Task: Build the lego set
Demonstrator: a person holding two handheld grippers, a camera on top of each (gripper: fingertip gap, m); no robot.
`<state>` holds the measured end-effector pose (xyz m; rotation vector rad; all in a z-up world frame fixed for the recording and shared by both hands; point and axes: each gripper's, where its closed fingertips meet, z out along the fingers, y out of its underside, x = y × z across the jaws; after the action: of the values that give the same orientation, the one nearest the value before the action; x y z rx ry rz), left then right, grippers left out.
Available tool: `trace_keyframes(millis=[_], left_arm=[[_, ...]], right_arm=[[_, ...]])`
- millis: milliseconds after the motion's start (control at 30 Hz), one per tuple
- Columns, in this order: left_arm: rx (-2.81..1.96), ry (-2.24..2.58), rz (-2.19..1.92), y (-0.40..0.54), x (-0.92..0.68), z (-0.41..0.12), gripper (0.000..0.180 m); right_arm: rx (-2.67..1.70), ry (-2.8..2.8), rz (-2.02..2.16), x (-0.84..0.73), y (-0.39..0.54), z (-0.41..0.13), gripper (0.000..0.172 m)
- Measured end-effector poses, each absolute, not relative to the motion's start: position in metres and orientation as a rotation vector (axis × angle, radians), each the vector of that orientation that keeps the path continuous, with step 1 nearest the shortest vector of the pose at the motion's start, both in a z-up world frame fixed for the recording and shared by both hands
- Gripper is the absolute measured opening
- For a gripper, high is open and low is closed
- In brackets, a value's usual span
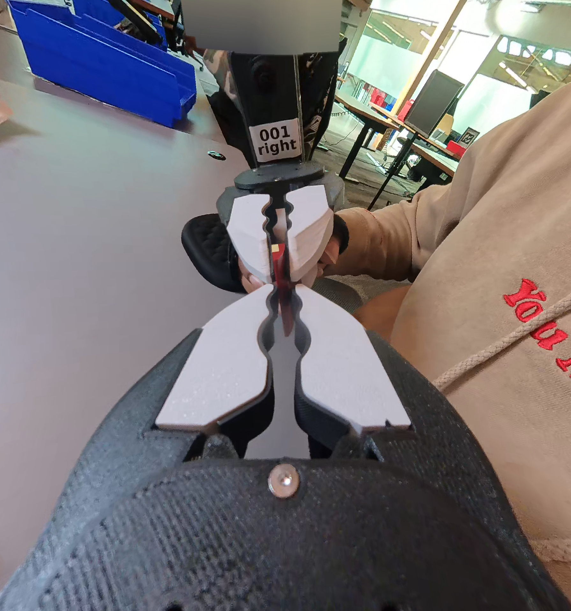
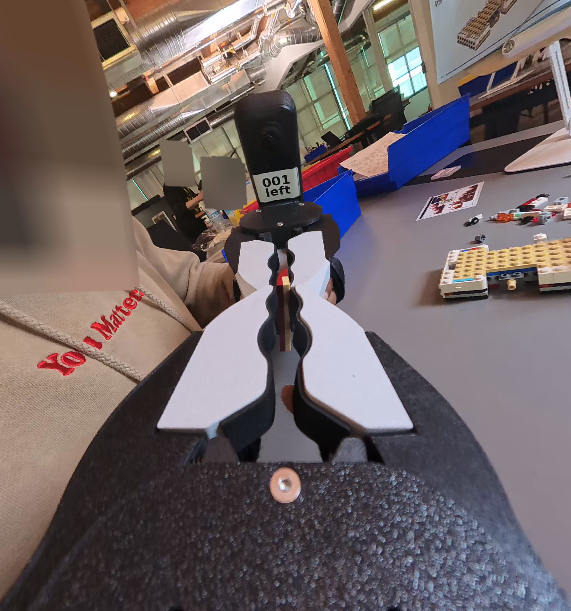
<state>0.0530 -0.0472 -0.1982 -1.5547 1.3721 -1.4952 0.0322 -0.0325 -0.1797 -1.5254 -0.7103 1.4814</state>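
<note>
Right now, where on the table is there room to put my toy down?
The grey table is bare in front of the tan brick plate, nearer the right tool. In the left wrist view it is bare below the blue bin. It is crowded around the loose bricks and sticker sheet.

The left gripper and the right gripper are held tip to tip, each pointed straight at the other, above the near edge of the tabletop. The white fingers of the left gripper are drawn close together on a thin red plate. The right gripper's fingers are closed on a red and tan plate stack. A gloved hand is seen behind the right gripper.
</note>
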Motion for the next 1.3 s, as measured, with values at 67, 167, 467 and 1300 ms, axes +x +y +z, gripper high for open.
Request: trace_keyframes(millis=[67, 167, 467, 1300], left_arm=[[-1.577, 1.354, -1.515, -0.047, 0.053, -0.198, 0.007], [-1.579, 1.359, -1.523, -0.046, 0.051, -0.2, 0.007], [-1.619, 1.332, -1.574, -0.047, 0.05, -0.199, 0.007], [-1.632, 0.217, -1.873, 0.05, -0.007, -0.17, 0.006]], right_arm=[[-1.53, -0.698, 1.489, 0.032, -0.032, -0.179, 0.006], [-1.534, -0.707, 1.475, 0.03, -0.033, -0.179, 0.012], [-1.568, -0.695, 1.44, 0.027, -0.03, -0.181, 0.006], [-1.489, -1.115, 0.486, -0.011, 0.044, -0.181, 0.033]])
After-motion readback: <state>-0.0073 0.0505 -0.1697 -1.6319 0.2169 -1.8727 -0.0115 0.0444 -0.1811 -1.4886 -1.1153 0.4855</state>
